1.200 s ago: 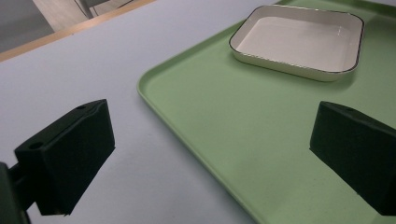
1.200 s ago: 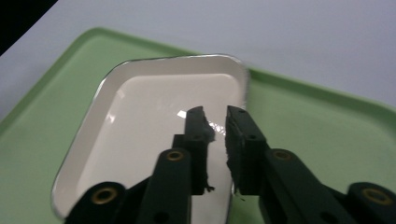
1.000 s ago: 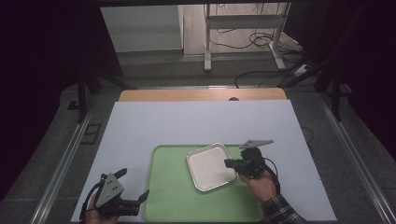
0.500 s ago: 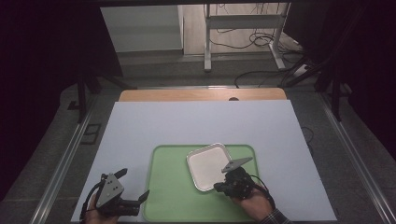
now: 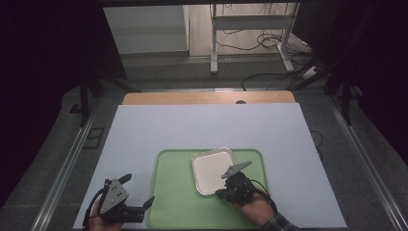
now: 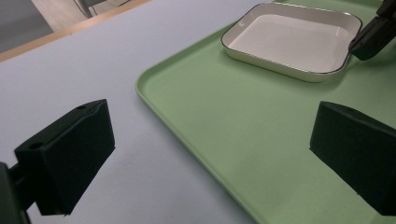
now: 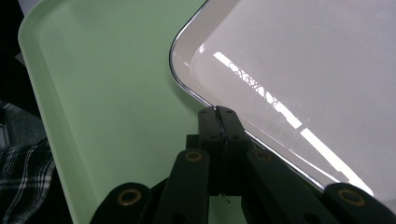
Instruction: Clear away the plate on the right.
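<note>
Plainly, the right gripper (image 7: pixel 219 112) pinches the near rim of the unmarked white dish (image 5: pixel 213 170) on the green tray (image 5: pixel 175 204); the left gripper (image 6: pixel 205 154) hangs spread over the tray's left edge

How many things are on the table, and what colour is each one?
Green tray: 1
White square dish on the tray: 1
Black grippers, left gripper and right gripper: 2
Total: 4
</note>
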